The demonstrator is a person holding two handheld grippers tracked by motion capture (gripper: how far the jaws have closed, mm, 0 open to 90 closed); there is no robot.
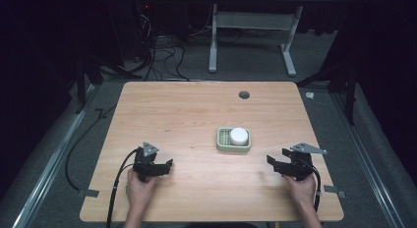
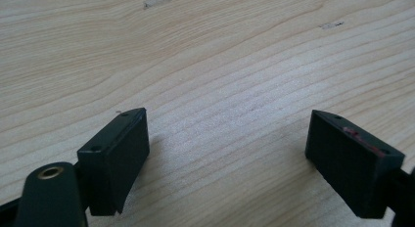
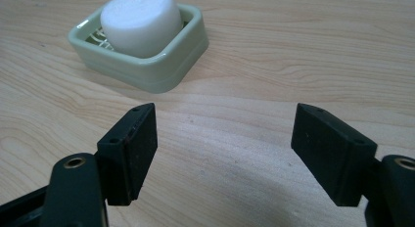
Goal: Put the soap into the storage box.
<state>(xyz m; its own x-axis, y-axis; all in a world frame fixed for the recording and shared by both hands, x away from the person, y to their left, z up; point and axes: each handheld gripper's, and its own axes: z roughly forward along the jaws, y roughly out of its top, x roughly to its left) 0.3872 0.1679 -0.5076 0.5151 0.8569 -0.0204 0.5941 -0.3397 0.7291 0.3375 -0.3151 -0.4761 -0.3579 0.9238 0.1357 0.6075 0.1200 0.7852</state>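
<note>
A light wooden desk [image 1: 196, 110] carries a pale green soap dish [image 1: 233, 139], positioned right of centre and slightly toward the near half of the surface. A white, round-topped block [image 1: 239, 135] sits inside the dish on its slotted grid, toward the dish's right side in the high view. A small dark round hole [image 1: 244, 95] is set in the desk near the far edge. The left gripper [image 1: 164, 166] is held by the left hand [image 1: 140, 186] at the near left of the desk, well apart from the dish; a black cable [image 1: 118, 184] trails from it off the near edge. In the left gripper view, its jaws stand wide apart with nothing between them, and bare wood grain lies beneath; the right-hand jaw pad carries a reddish mark along its top edge. The right gripper [image 1: 275, 161] is held by the right hand [image 1: 301, 187] at the near right of the desk, with its grey three-cornered plate [image 1: 307, 149] on top. In the right gripper view, its jaws are likewise spread wide and empty, low over the desk surface, and the soap dish with the white block lies ahead and to the left of the jaws, apart from them. Beyond the far edge of the desk, a grey carpeted floor [image 1: 246, 61] holds a white metal frame [image 1: 253, 34] and loose dark cables [image 1: 162, 53].
</note>
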